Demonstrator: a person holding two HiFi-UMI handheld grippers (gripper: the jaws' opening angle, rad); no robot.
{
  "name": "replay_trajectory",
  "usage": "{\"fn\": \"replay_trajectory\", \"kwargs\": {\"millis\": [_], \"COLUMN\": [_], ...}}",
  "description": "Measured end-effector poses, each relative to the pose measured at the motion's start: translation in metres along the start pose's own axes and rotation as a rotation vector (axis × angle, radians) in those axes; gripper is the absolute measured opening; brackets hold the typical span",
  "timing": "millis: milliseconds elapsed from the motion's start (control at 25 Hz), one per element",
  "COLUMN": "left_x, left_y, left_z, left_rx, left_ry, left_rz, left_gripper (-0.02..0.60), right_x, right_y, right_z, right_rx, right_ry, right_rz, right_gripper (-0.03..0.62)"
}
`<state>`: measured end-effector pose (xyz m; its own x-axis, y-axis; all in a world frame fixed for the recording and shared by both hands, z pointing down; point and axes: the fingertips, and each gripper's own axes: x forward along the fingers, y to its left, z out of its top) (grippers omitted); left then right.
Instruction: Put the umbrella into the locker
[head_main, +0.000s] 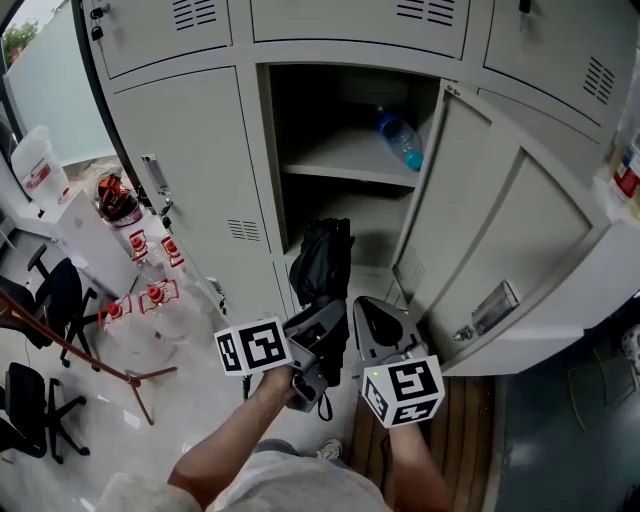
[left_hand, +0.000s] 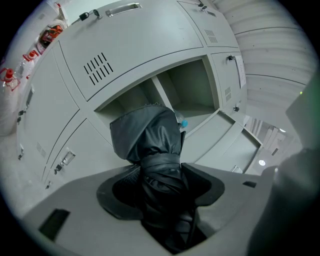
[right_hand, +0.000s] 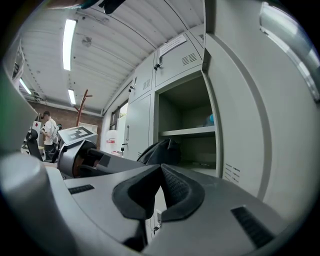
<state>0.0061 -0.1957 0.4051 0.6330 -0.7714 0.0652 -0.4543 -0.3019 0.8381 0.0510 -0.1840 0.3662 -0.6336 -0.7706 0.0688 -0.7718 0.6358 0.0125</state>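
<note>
Left gripper view: umbrella (left_hand: 156, 155) betw. jaws

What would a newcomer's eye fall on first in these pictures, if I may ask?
First, the folded black umbrella clamped in the left gripper, held up in front of the open locker. Next, the blue bottle on the locker's shelf, and the door swung wide to the right. The right gripper sits beside the left one, jaws together and empty.
</note>
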Motion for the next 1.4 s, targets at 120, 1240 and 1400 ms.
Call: {"fn": "replay_trajectory", "kwargs": {"millis": [120,1240,1400], "left_x": [0.003,0.078,0.085], "left_y": [0.005,0.064,0.066], "left_z": [0.004,0.076,0.084], "left_rx": [-0.004,0.124,0.19], "left_ry": [0.002,0.209,0.24], "left_rz": [0.006,-0.027,-0.034], "left_gripper": [0.245,0.245,0.245], "right_x": [0.008,0.116,0.125], "right_y": [0.0,-0.047,-0.053], "right_z": [-0.002,0.006,0.008], "right_rx": [0.001,0.0,-0.012], "right_ry": [0.004,0.003,0.008], "right_rz": [0.007,-0.159,-0.2], "right_gripper": [0.003,0.003,0.003]}}
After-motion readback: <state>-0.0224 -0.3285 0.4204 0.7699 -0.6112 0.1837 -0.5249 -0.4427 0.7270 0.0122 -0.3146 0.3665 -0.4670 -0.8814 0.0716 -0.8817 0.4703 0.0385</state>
